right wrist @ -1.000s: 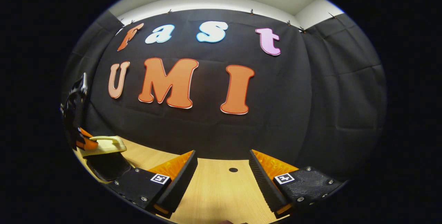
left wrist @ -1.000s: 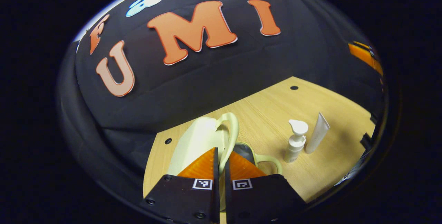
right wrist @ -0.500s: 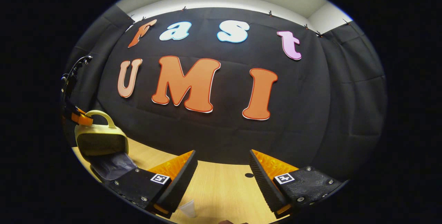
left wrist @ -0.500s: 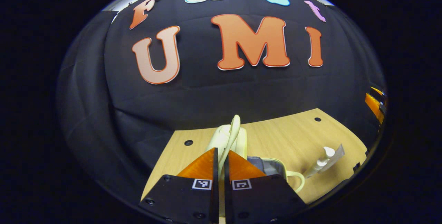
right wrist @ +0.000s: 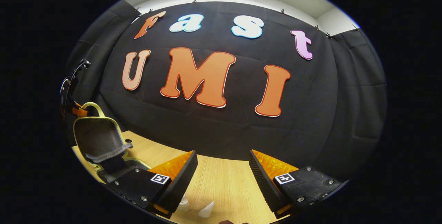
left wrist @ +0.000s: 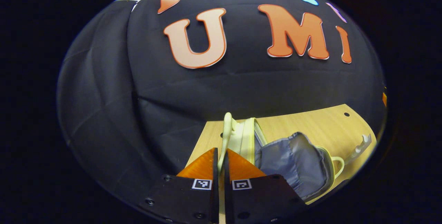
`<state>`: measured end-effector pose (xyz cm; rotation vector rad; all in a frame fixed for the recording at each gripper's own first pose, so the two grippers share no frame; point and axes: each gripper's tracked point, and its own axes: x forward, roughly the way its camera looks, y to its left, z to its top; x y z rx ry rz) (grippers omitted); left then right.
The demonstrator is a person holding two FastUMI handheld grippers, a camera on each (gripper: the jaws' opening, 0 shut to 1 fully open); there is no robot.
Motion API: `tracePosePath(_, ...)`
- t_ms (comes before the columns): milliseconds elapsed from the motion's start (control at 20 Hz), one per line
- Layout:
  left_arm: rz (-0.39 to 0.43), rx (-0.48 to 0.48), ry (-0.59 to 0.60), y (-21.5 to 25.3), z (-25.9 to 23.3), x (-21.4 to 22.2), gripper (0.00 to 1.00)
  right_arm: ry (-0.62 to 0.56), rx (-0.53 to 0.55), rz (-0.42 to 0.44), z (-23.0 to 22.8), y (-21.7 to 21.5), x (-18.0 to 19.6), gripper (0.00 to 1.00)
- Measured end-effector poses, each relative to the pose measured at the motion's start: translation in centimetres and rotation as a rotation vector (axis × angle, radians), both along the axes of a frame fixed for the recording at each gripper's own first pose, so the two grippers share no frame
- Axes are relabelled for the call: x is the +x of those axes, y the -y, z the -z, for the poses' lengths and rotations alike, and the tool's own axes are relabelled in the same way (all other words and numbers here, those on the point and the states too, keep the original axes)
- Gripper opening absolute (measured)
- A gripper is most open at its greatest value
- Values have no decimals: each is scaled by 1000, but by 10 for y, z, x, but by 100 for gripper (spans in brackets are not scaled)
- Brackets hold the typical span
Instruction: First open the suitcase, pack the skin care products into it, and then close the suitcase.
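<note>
A small pale yellow-green suitcase point(left wrist: 247, 137) lies on the wooden table, its lid swung up and its grey lining point(left wrist: 293, 161) showing. My left gripper point(left wrist: 221, 152) is shut on the lid's handle point(left wrist: 226, 130), holding the lid upright. The white pump bottle point(left wrist: 361, 144) sits at the far right. In the right gripper view the suitcase point(right wrist: 98, 137) stands open at the left, with the left gripper point(right wrist: 74, 108) at its top handle. My right gripper point(right wrist: 222, 179) hangs open over the table, with the pump bottle point(right wrist: 183, 203) and a white tube point(right wrist: 207, 211) just below its fingers.
The light wooden table point(right wrist: 224, 189) has small round holes point(left wrist: 346, 114) and ends against the black cloth wall. The base half's own handle point(left wrist: 337, 167) sticks out toward the bottles.
The left gripper has lifted the lid from half open to upright, baring the grey lining. The right gripper has shifted, bringing the bottle and tube tops into its lower edge.
</note>
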<state>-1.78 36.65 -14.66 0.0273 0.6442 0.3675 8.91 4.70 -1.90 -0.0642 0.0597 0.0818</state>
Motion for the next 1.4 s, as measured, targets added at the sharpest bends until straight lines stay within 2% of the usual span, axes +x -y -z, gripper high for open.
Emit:
tracePosePath(350, -108, -52, -136, -73, 90, -57, 7, -59, -10, 5, 9, -26, -10, 95)
tracePosePath(600, -156, -76, -212, -86, 150, -74, 7, -90, -4, 7, 13, -33, -16, 95)
tracePosePath(750, -210, -41, -211, -94, 150, -85, 17, -95, -2, 0, 16, -31, -18, 95)
tracePosePath(850, -215, -38, -137, -81, 131, -81, 23, -101, 10, -12, 19, -29, -18, 95)
tracePosePath(1000, -188, -31, -18, -43, 85, -61, 24, -93, 32, -26, 20, -23, -16, 95)
tracePosePath(1250, -44, 20, 126, 53, 20, -23, 70, -84, 27, -71, 29, -6, -19, 95)
tracePosePath(1300, -8, 2, 156, 77, 13, -20, 72, -87, 23, -79, 33, -3, -20, 95)
tracePosePath(1400, 41, -26, 185, 119, 8, -11, 84, -104, 26, -95, 42, 4, -23, 95)
